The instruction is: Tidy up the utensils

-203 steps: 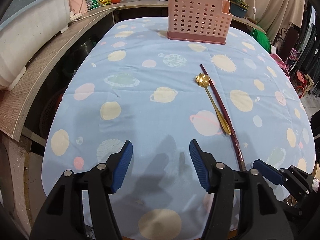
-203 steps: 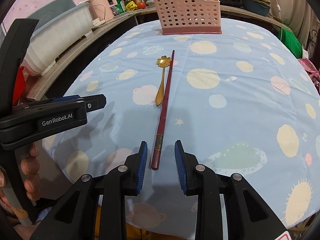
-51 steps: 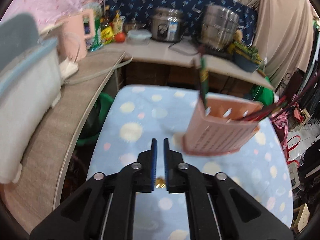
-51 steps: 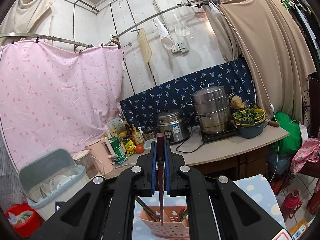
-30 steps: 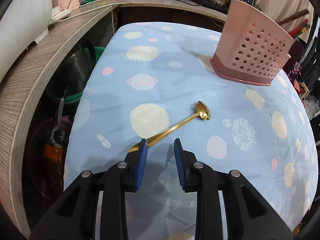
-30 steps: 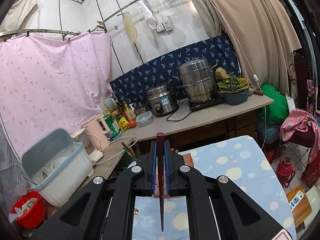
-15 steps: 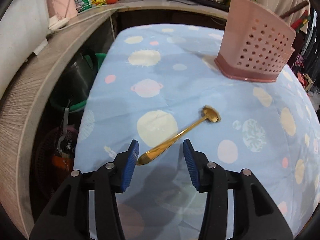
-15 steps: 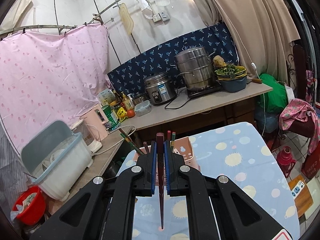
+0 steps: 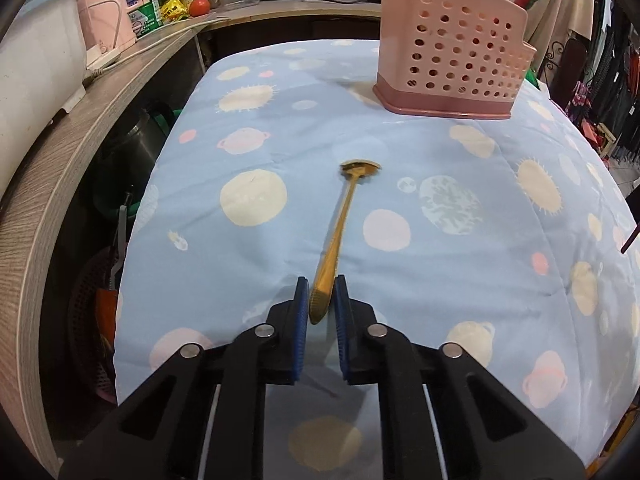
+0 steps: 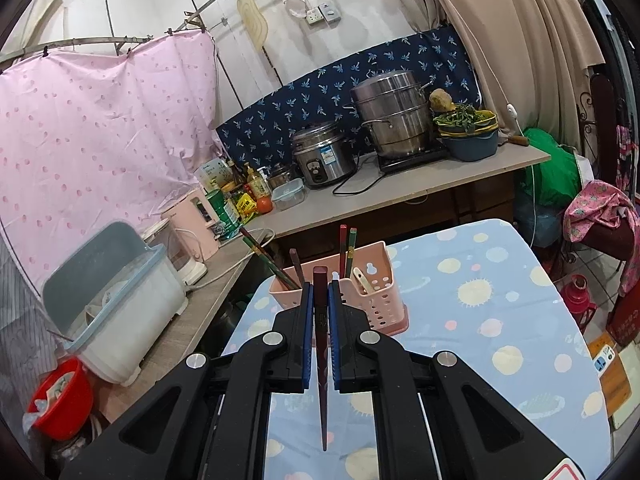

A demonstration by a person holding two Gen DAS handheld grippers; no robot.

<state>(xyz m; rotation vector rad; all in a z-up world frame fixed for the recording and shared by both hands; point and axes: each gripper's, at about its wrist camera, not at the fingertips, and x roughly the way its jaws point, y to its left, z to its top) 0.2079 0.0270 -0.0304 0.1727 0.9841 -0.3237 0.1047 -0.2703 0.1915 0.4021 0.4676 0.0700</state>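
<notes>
Slim gold metal spoon (image 9: 341, 236) with flower-shaped bowl, flat on blue planet-print tablecloth (image 9: 500, 240), mid-table, nearer the left edge, bowl toward the far edge. Left gripper (image 9: 322, 304): jaws narrowed around the handle tip; contact on both pads hard to confirm. Probably light, rigid, slick; low profile on soft cloth, so better pinched slightly up the handle. Right gripper (image 10: 320, 312): jaws clamped on dark red wooden chopstick (image 10: 321, 356), thick end up, above the table. Perforated pink plastic utensil holder (image 9: 452, 48) toward the far right corner.
</notes>
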